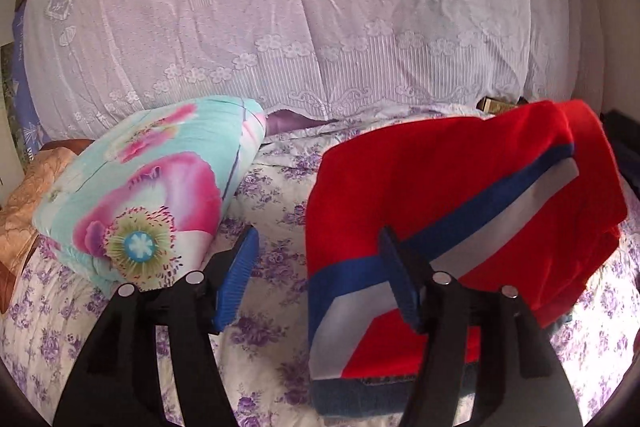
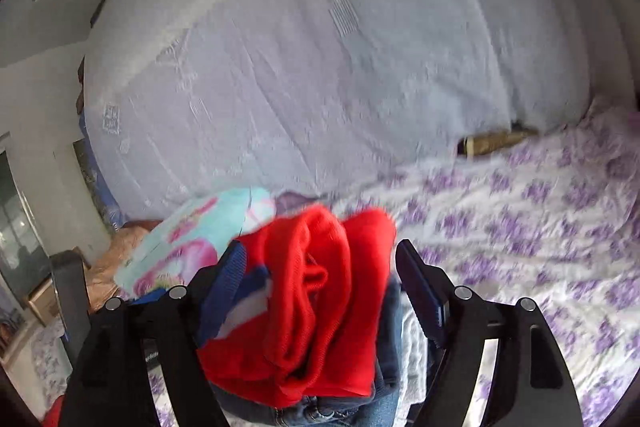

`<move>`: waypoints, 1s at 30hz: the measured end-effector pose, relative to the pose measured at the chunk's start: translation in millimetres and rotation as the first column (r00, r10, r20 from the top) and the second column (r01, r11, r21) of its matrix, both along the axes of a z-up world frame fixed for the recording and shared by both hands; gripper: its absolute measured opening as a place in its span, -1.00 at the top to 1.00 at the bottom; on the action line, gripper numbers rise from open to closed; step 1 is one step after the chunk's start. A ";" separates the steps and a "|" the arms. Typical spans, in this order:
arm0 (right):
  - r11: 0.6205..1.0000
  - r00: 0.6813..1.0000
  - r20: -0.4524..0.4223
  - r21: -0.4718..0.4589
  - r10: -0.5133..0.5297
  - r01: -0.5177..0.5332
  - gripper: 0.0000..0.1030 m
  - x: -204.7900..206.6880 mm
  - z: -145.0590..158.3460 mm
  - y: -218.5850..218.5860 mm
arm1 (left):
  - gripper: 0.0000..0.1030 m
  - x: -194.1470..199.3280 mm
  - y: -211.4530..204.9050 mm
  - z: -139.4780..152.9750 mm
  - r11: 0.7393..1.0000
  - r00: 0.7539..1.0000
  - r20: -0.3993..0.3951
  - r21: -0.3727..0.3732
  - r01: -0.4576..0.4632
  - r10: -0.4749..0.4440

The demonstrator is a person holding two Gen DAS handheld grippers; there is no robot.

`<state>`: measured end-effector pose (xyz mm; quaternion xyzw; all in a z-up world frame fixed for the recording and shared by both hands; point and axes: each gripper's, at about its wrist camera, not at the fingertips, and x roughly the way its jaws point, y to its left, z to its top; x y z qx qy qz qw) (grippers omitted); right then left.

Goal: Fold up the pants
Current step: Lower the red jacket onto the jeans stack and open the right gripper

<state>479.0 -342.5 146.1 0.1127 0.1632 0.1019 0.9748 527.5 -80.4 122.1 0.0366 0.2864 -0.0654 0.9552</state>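
Red pants (image 1: 460, 187) with a blue and white stripe lie folded on top of denim clothes on the flowered bed. My left gripper (image 1: 316, 279) is open, its right finger over the stripe and its left finger over the bare sheet. In the right wrist view the bunched red pants (image 2: 320, 307) sit between the fingers of my right gripper (image 2: 320, 279), which is open wide around them. Blue denim (image 2: 320, 411) shows under the red cloth.
A turquoise pillow with pink flowers (image 1: 152, 187) lies to the left on the purple-flowered sheet (image 1: 272, 347). A white lace-covered bedding pile (image 1: 320, 7) rises behind. A brown object (image 2: 492, 143) lies at its base. Furniture stands left of the bed (image 2: 40, 291).
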 end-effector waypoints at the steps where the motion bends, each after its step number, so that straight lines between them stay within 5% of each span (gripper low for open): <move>1: 0.999 1.000 0.024 -0.044 0.018 -0.017 -0.27 -4.4 6.9 9.7 | -0.18 -4.0 1.0 2.1 1.000 1.000 0.006 -0.006 0.000 0.000; 3: 0.986 0.998 0.034 -0.158 0.053 -0.047 0.12 -6.3 15.5 34.4 | -0.24 -9.5 0.3 5.8 1.000 1.000 0.020 -0.006 0.002 -0.002; 6: 0.951 0.997 -0.002 -0.298 0.082 -0.079 0.45 8.8 14.9 71.5 | -0.31 -11.8 -6.0 8.7 1.000 1.000 0.028 0.004 0.010 -0.010; 9: 0.930 0.998 -0.047 -0.367 -0.047 0.026 0.65 41.2 5.5 72.6 | -0.48 -4.5 -14.9 5.6 1.000 1.000 0.007 0.002 0.017 -0.017; 12: 0.953 0.981 -0.142 -0.289 -0.135 0.090 0.65 72.8 -22.3 41.4 | -0.55 17.6 -30.1 -19.4 0.999 0.994 -0.099 -0.001 0.036 -0.036; 17: 0.945 0.982 -0.106 -0.306 -0.158 0.119 0.63 75.2 -62.4 22.3 | -0.70 30.8 -22.1 -47.1 0.975 0.989 -0.135 -0.222 0.029 -0.060; 20: 0.971 0.985 -0.113 -0.215 -0.133 0.107 0.63 75.0 -68.0 6.1 | -0.78 31.2 -22.4 -54.5 0.970 0.990 -0.121 -0.237 0.044 -0.074; 24: 0.953 0.981 -0.108 -0.275 -0.161 0.126 0.63 74.3 -66.2 21.6 | -0.80 28.5 -23.3 -52.5 0.977 0.990 -0.134 -0.210 0.024 -0.053; 27: 0.935 0.973 -0.148 -0.332 -0.177 0.120 0.58 73.9 -49.2 32.9 | -0.80 12.2 -31.2 -42.0 0.995 0.996 -0.089 -0.097 -0.021 0.012; 28: 0.936 0.975 -0.147 -0.334 -0.168 0.111 0.36 67.8 -38.7 34.8 | -0.77 3.3 -31.7 -37.3 0.997 0.997 -0.072 -0.059 -0.040 0.035; 29: 0.940 0.978 -0.118 -0.317 -0.170 0.125 -0.18 54.7 -26.6 34.7 | -0.77 -8.8 -31.4 -30.7 0.999 0.998 -0.049 -0.026 -0.048 0.047; 30: 0.948 0.982 -0.049 -0.275 -0.182 0.162 -0.52 33.7 -14.1 32.3 | -0.77 -21.0 -29.7 -24.3 0.999 0.999 -0.026 -0.007 -0.040 0.040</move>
